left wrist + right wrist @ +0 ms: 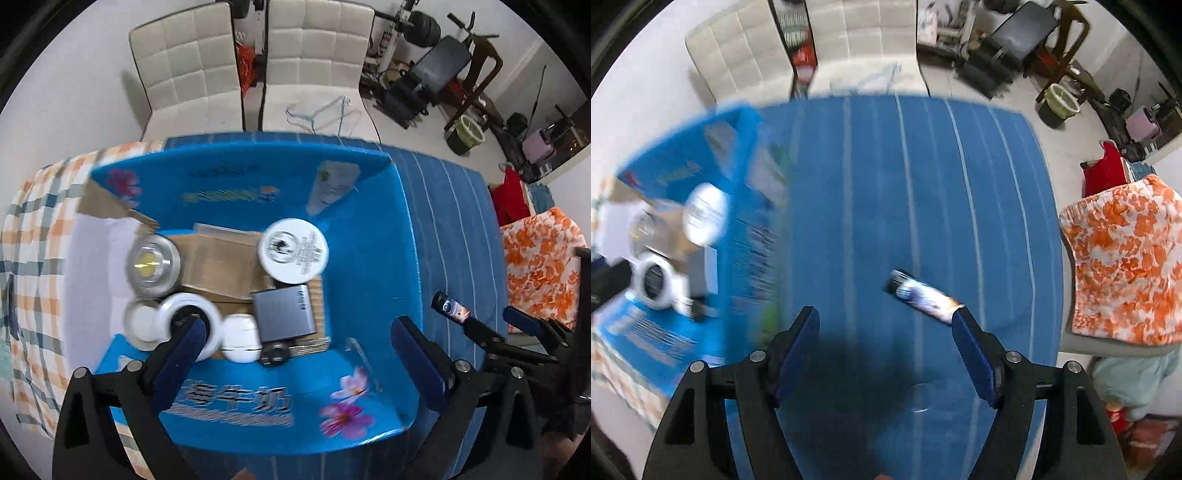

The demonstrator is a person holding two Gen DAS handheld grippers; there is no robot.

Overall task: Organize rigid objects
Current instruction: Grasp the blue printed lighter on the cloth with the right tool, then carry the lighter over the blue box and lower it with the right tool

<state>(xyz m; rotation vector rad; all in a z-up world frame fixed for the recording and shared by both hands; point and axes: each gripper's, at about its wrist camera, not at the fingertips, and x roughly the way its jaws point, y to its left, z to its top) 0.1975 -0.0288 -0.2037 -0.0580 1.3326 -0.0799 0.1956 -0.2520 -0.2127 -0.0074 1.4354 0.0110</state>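
Nearest our lenses are our own tools: the left gripper [295,347] with black arms and blue-padded fingers hangs spread wide and empty over the open blue printed cardboard box [373,236], and the right gripper [884,334] is likewise spread wide with nothing between its pads, low over the blue striped cloth on the surface [871,177].

The one thing we see outside the box is the small dark cylindrical tube with a printed blue-and-white label [923,297]. It lies on its side on the cloth, just beside the right gripper's right fingertip [962,317]; whether they touch we cannot tell through the blur. In the left view the same tube [450,308] sits near the box's right wall.

Inside the box we already see a round white lidded tin [293,251], a shiny metal puck-shaped light [153,262], a white ring-shaped roll with a dark core [192,319], a small white rounded case [242,338] and a flat grey rectangular case [282,314].

We judge the tube stiff and light, but smooth and round, so liable to roll or squirt out of the pads. We would take it across its middle, pads square to its long axis, and close firmly without crushing.
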